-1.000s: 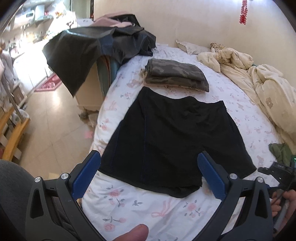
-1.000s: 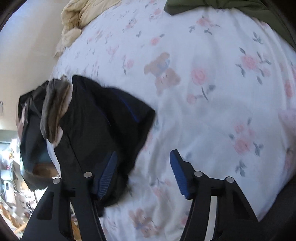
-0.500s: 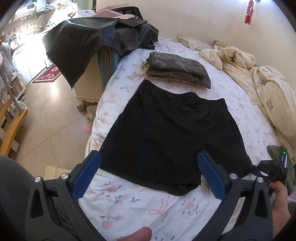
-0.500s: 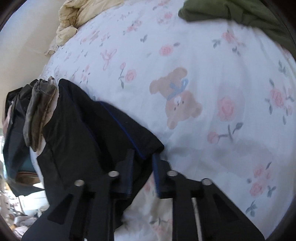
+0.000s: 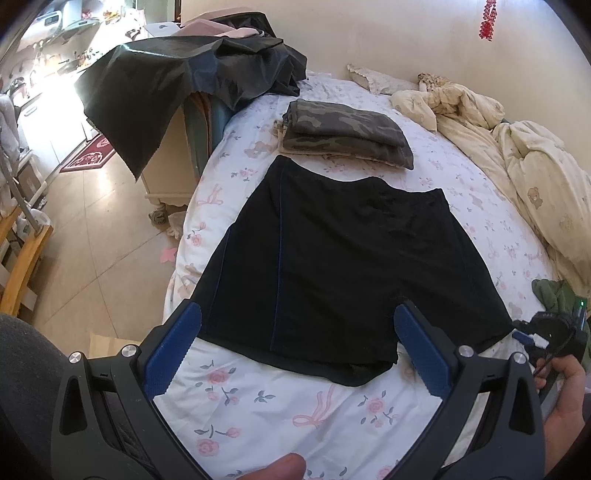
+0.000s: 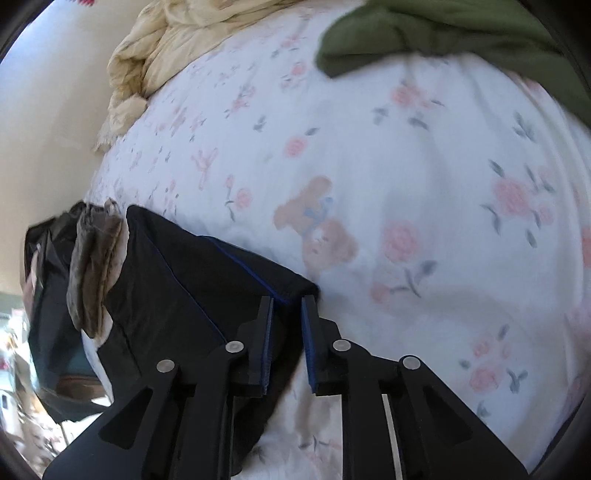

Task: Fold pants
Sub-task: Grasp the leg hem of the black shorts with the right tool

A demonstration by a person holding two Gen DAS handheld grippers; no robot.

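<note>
Floral bedsheet (image 5: 258, 413) covers the bed where the work is going on, and on it the black shorts (image 5: 332, 266) lie spread flat, waistband toward the far wall and both leg hems toward the person at the near edge. At the hem corner of one leg the right tongs (image 6: 288, 306) have their blue pads on either side of the cloth; the gap is narrow and the jaws are opening just now, with the corner (image 6: 295, 288) between them but, as far as I can see, not pinched. The left tongs (image 5: 295, 354) hang wide open above the near hem, holding nothing, with the other leg's corner near the left pad. My read is that this is the start of the first fold, with the grip on the hems not yet secure. Next the right tongs need a firm bite on that corner, and the left tongs must drop and close on theirs before any lift. Beyond the waistband sits a folded camouflage garment (image 5: 347, 129), a cream quilt (image 5: 517, 155) is bunched at the far side, and a green garment (image 6: 461, 33) lies close by.
</note>
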